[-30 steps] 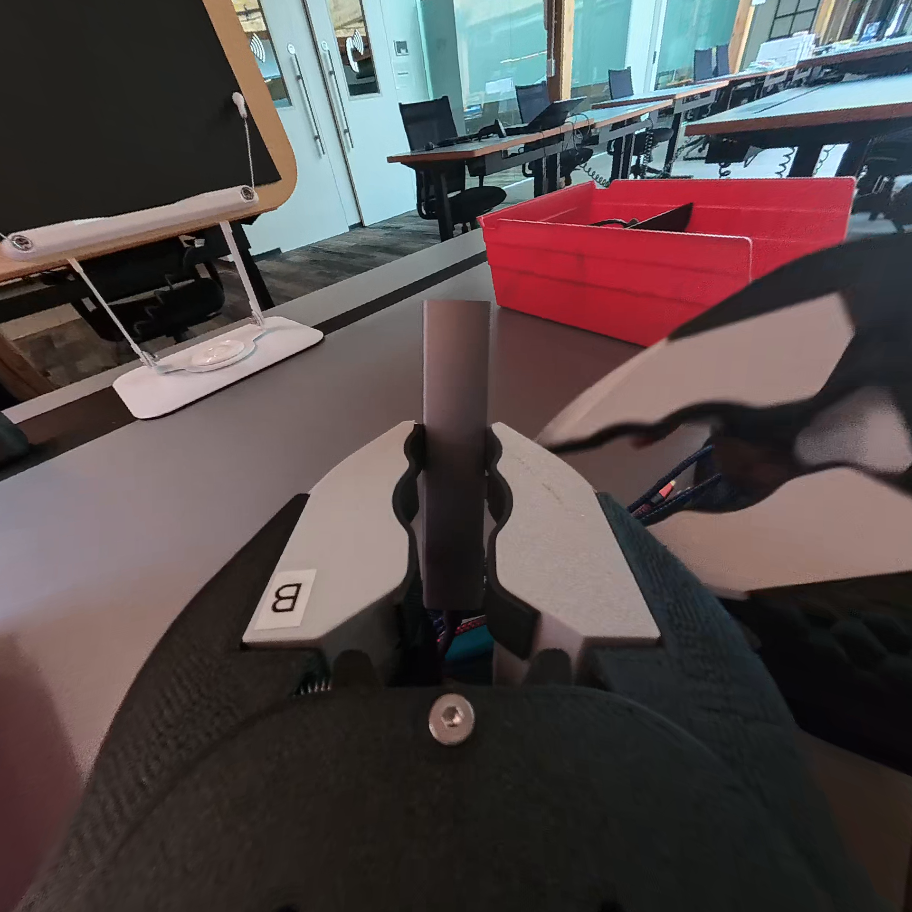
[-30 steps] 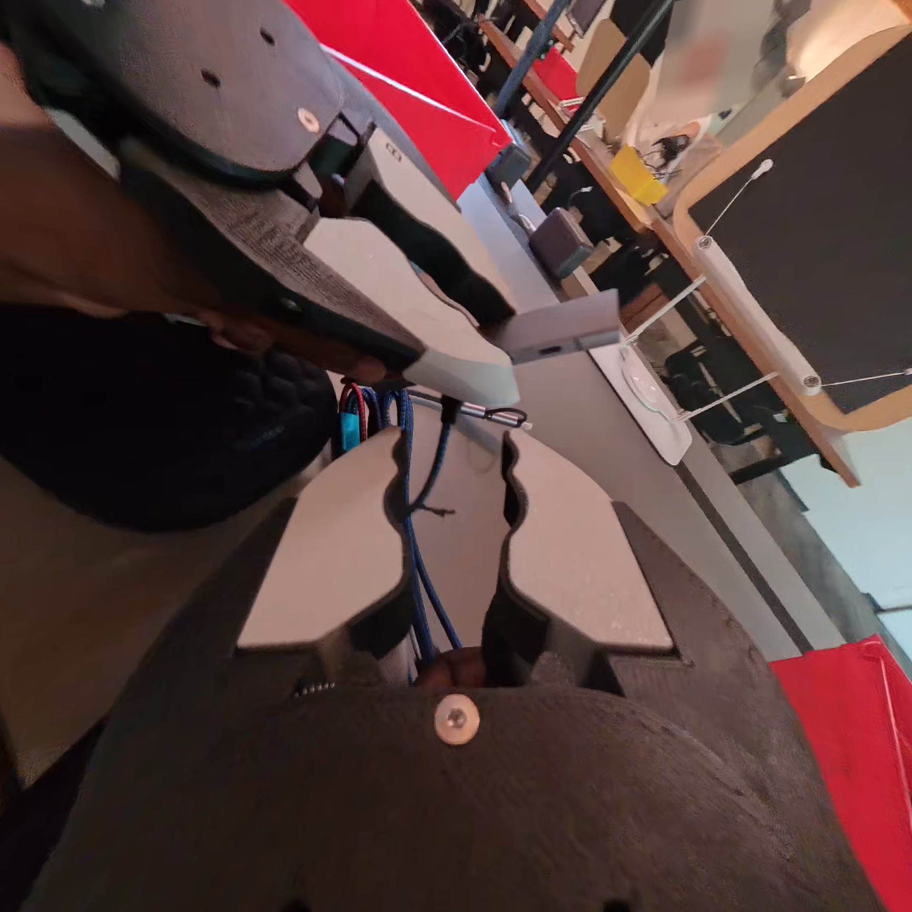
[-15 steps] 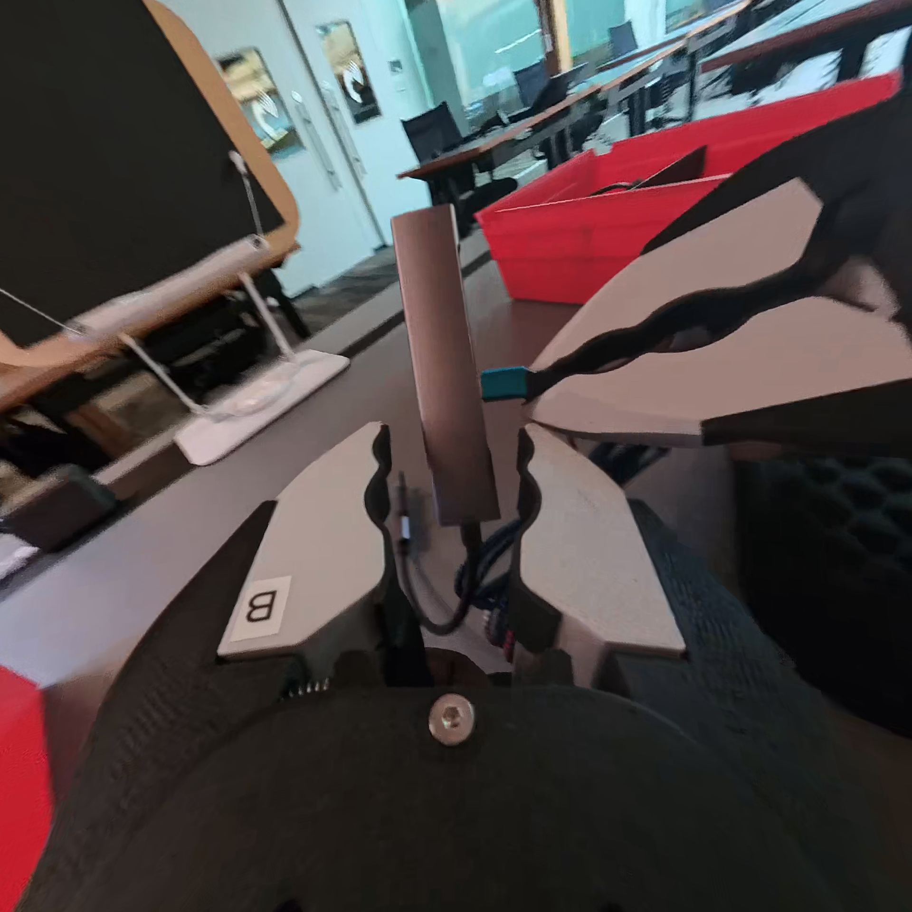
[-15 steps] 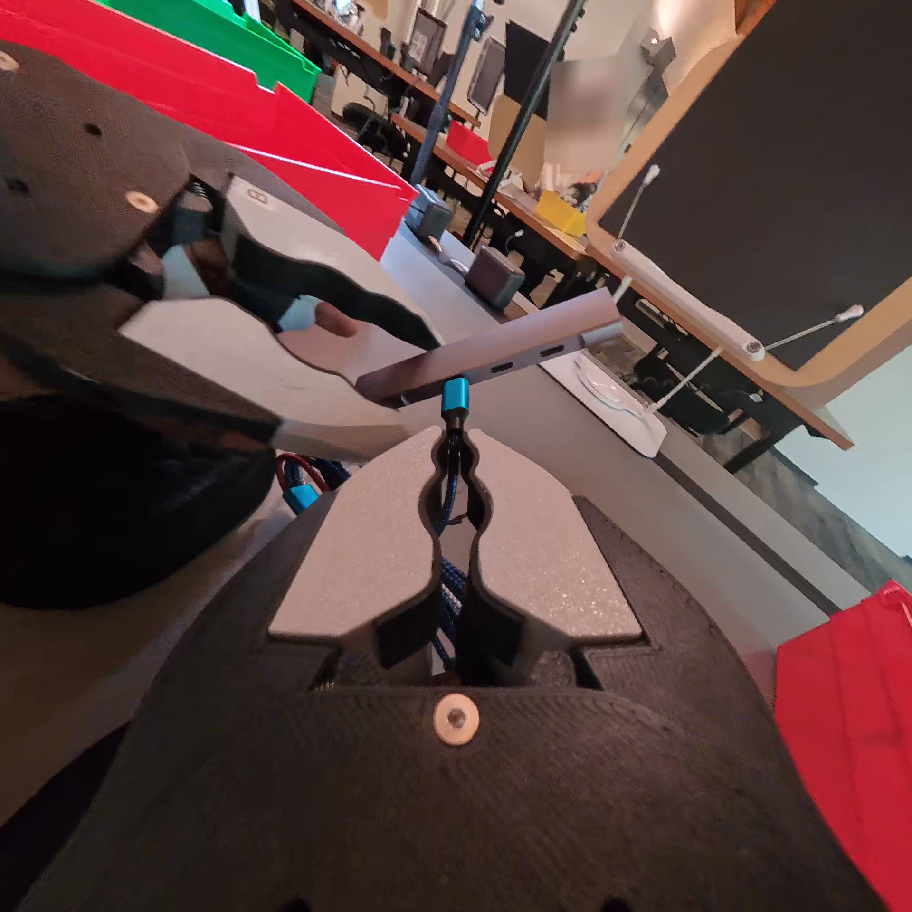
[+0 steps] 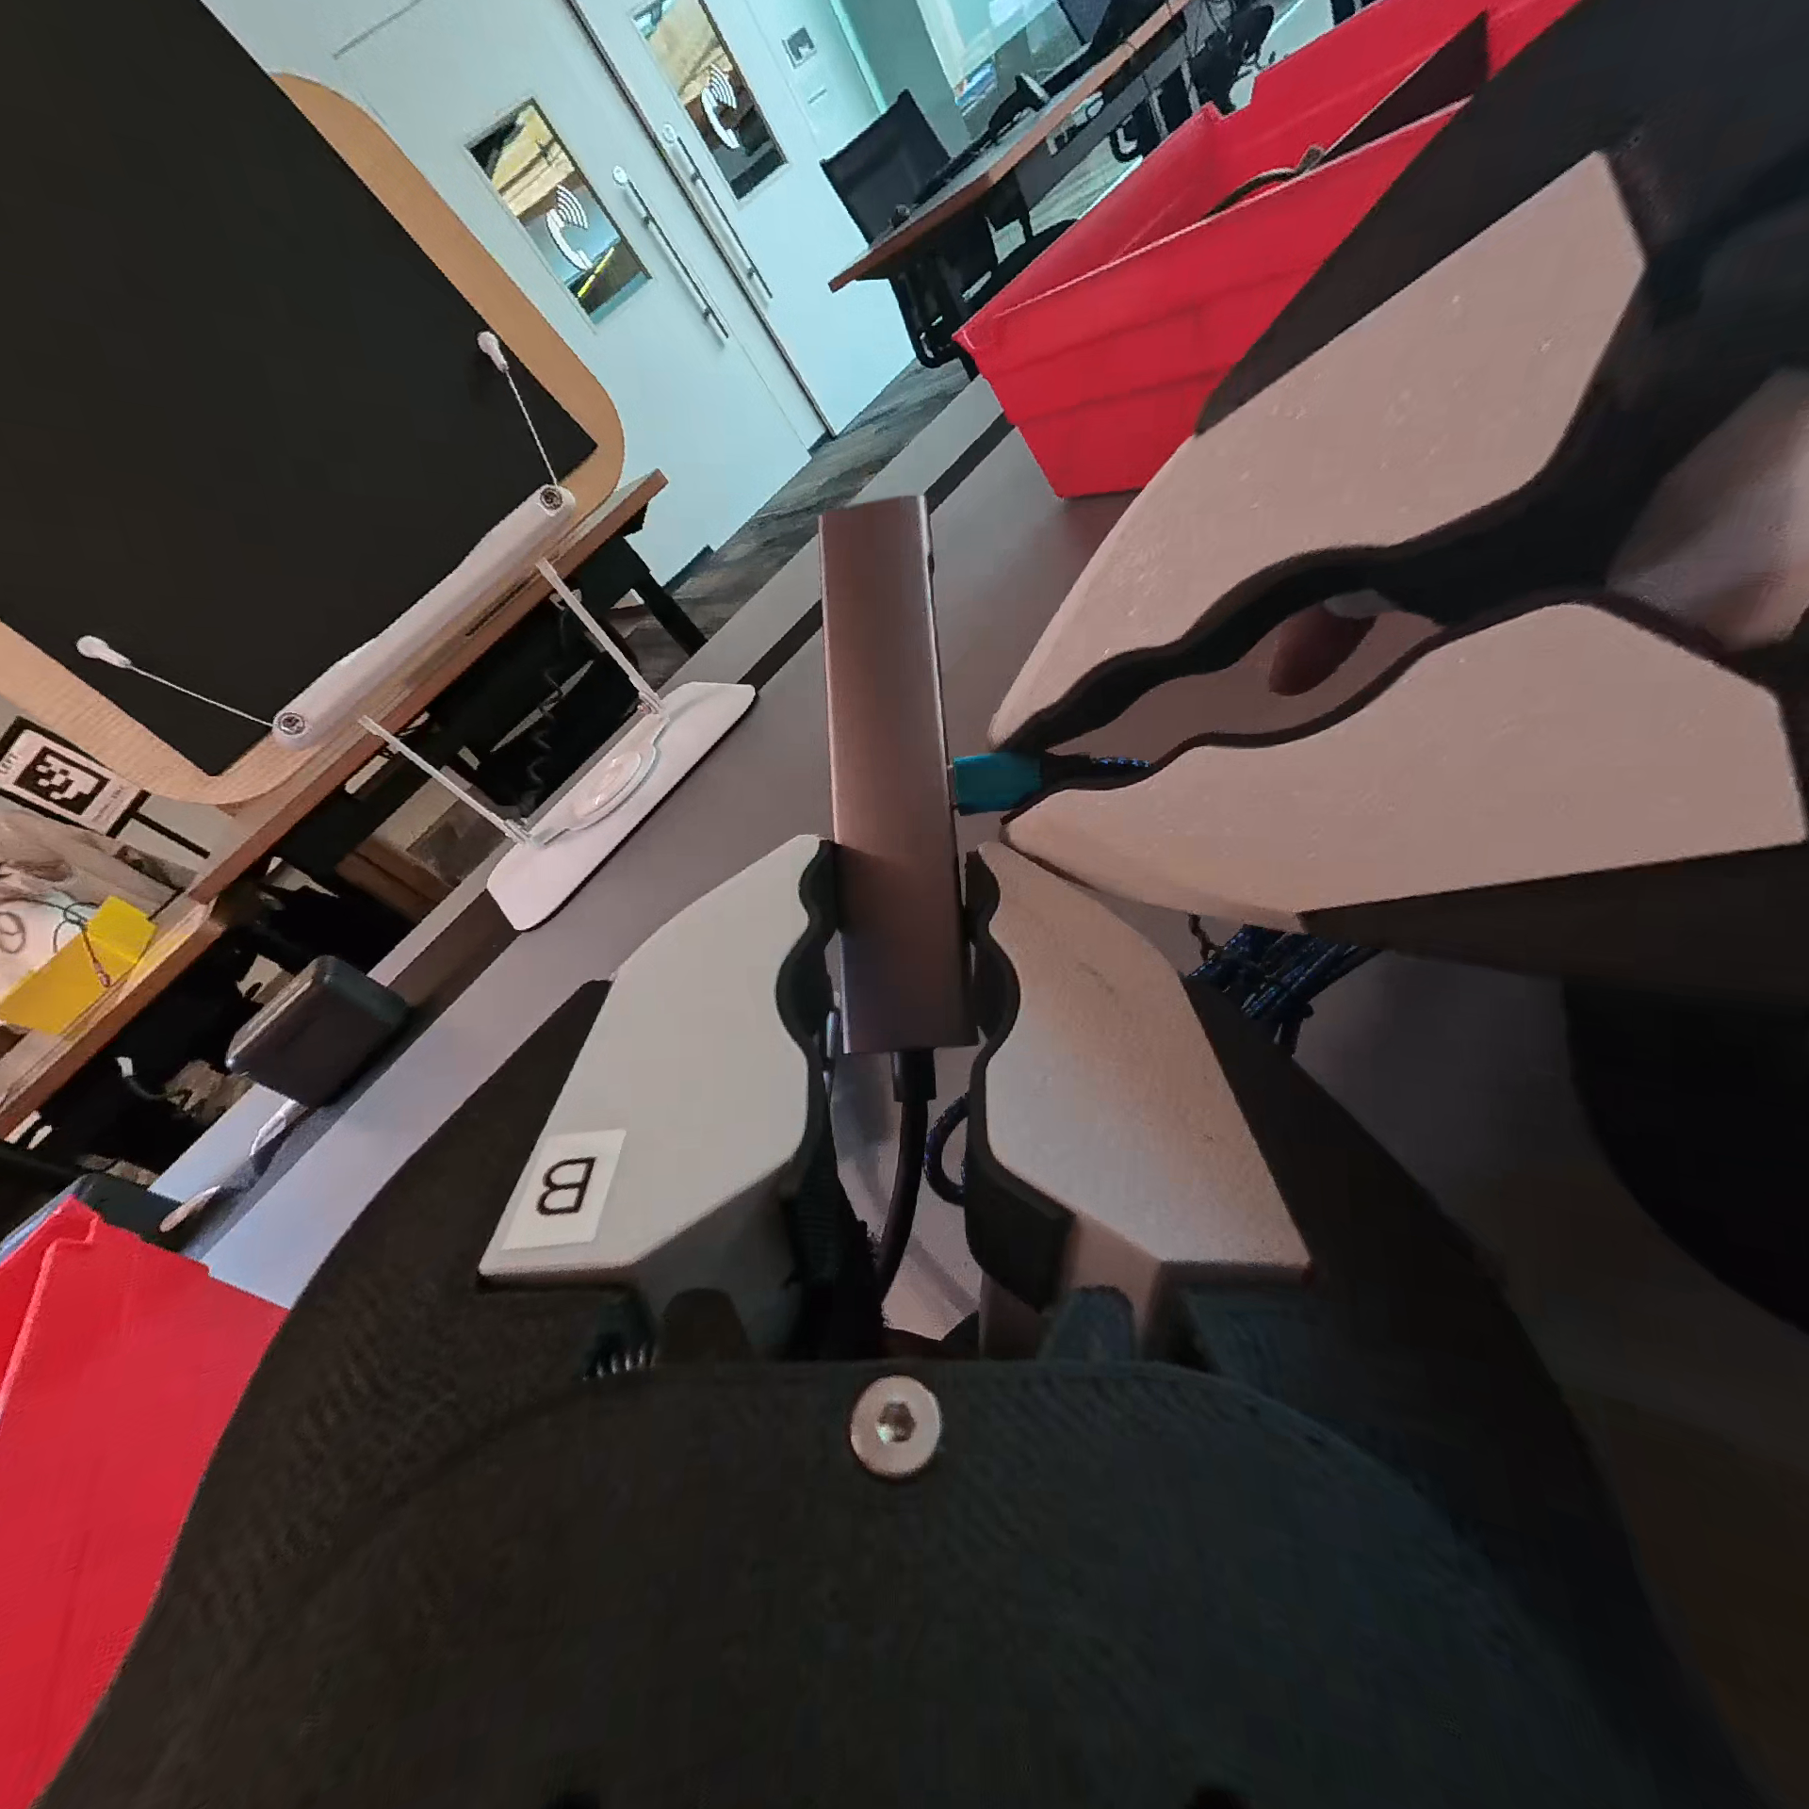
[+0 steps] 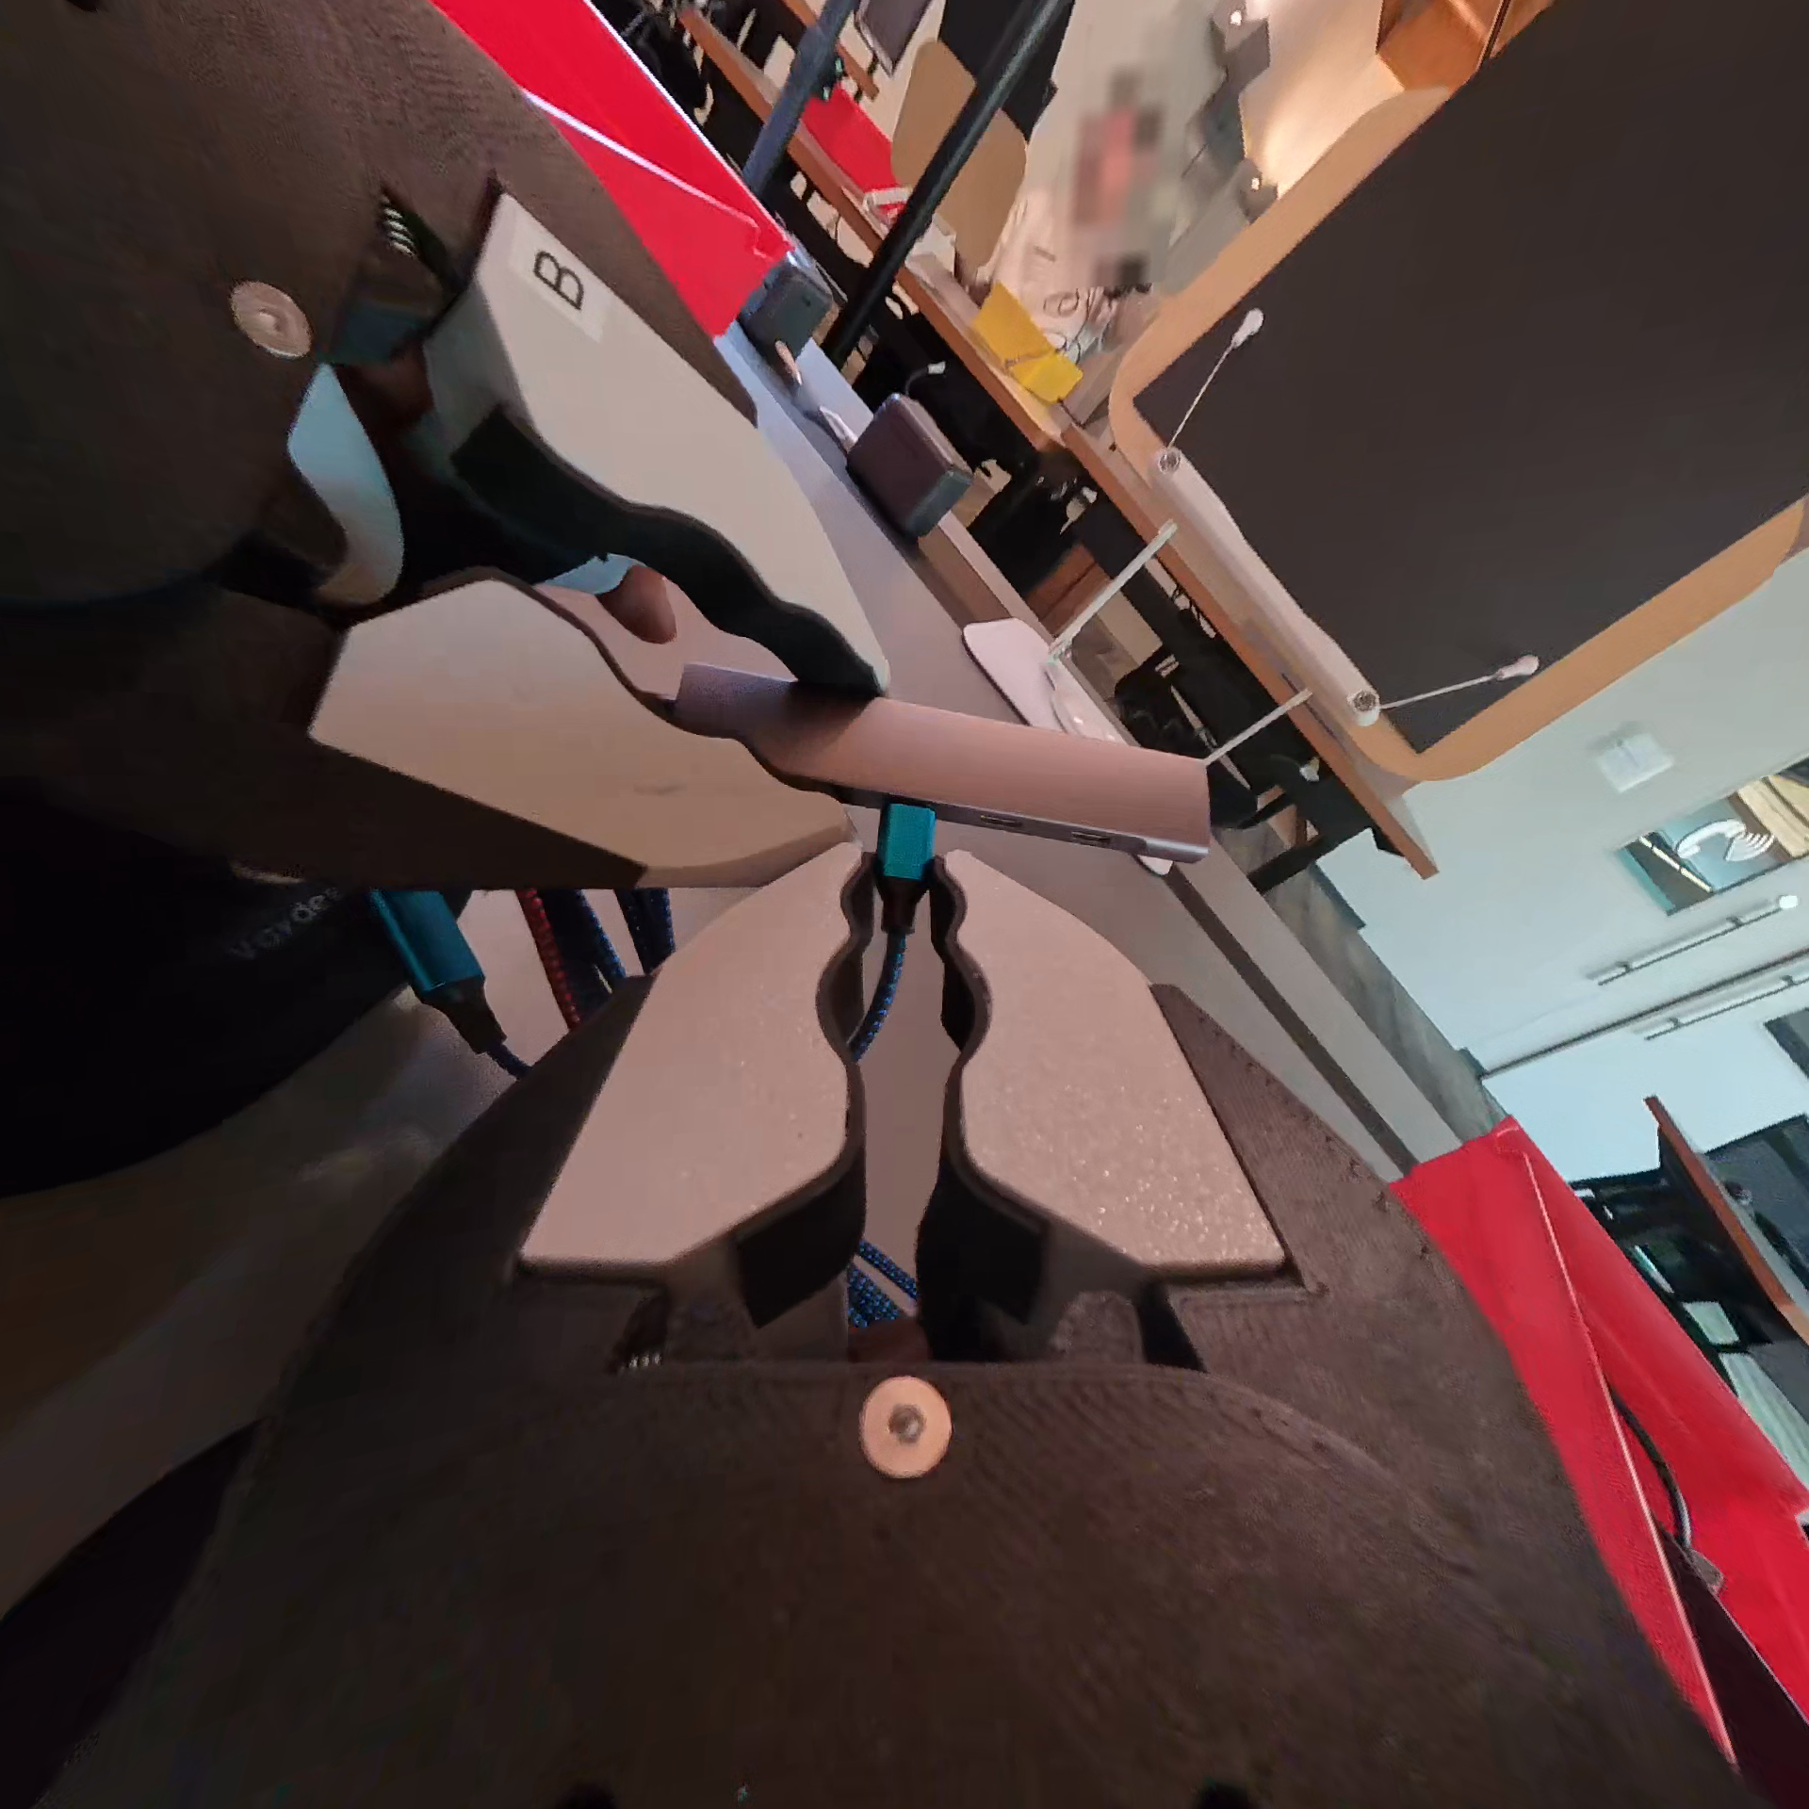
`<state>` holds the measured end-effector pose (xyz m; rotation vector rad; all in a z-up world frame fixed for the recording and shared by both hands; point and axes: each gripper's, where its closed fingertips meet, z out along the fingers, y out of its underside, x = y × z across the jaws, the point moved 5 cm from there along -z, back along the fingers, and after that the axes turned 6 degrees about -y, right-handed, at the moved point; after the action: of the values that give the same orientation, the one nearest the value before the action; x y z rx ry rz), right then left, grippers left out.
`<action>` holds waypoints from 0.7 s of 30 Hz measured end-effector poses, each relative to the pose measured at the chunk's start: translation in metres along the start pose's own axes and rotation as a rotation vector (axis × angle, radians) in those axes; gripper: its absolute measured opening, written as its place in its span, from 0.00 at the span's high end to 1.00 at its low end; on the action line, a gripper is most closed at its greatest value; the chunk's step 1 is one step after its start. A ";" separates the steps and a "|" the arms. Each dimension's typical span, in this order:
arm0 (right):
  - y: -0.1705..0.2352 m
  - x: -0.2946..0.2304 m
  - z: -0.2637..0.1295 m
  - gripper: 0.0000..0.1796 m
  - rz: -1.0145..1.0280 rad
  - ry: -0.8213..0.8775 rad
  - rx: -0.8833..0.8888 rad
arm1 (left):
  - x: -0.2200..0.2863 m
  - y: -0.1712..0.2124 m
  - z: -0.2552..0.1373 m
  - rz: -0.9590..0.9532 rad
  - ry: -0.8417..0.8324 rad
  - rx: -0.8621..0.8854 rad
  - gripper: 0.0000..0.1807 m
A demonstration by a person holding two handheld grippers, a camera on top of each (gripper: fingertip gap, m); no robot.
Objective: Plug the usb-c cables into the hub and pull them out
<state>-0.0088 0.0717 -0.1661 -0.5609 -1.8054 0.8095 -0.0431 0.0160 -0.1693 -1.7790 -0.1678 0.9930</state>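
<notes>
My left gripper [image 5: 899,861] is shut on the grey USB-C hub [image 5: 881,744] near its cable end and holds it above the table. The hub's own black cable hangs down between the fingers. My right gripper [image 6: 902,866] is shut on a blue braided cable just behind its teal plug [image 6: 903,837]. The plug's front end meets the hub's side [image 6: 1028,759] at the port nearest the left gripper [image 6: 842,754], and no metal tip shows. In the left wrist view the right gripper [image 5: 1003,783] comes in from the right with the teal plug [image 5: 989,780] against the hub.
A second teal plug [image 6: 431,940] and red and blue braided cables [image 6: 548,940] lie on the table below. Red bins stand at the back [image 5: 1126,372] and at the near side [image 6: 1615,1370]. A white stand [image 5: 626,783] and a black block [image 5: 313,1028] sit by the table's edge.
My right gripper, open a second ago, has shut on the teal-plug cable and brought the plug up against the hub's side. My left gripper now grips the hub nearer its cable end.
</notes>
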 end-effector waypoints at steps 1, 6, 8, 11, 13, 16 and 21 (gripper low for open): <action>0.000 -0.001 0.000 0.95 -0.007 0.007 -0.011 | 0.000 0.000 0.000 0.006 -0.004 0.001 0.87; -0.002 -0.005 0.000 0.95 -0.072 0.098 0.028 | -0.006 -0.001 -0.001 -0.025 -0.028 -0.006 0.87; -0.001 -0.007 -0.001 0.95 -0.100 0.124 0.020 | -0.005 -0.001 0.000 -0.001 -0.034 -0.012 0.86; 0.002 -0.006 -0.006 0.95 -0.074 0.116 0.027 | -0.001 -0.004 0.001 0.011 -0.034 0.003 0.86; 0.004 -0.006 -0.010 0.95 -0.099 0.127 0.021 | 0.003 -0.005 0.002 0.022 -0.026 0.004 0.86; 0.007 -0.010 -0.014 0.95 -0.192 0.178 0.002 | 0.007 -0.003 0.004 0.001 0.000 -0.004 0.86; 0.008 -0.015 -0.023 0.99 -0.148 0.140 0.037 | 0.005 -0.004 0.005 -0.048 -0.021 -0.029 0.87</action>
<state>0.0186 0.0728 -0.1762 -0.4430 -1.6790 0.6841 -0.0419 0.0244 -0.1696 -1.7830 -0.2382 0.9791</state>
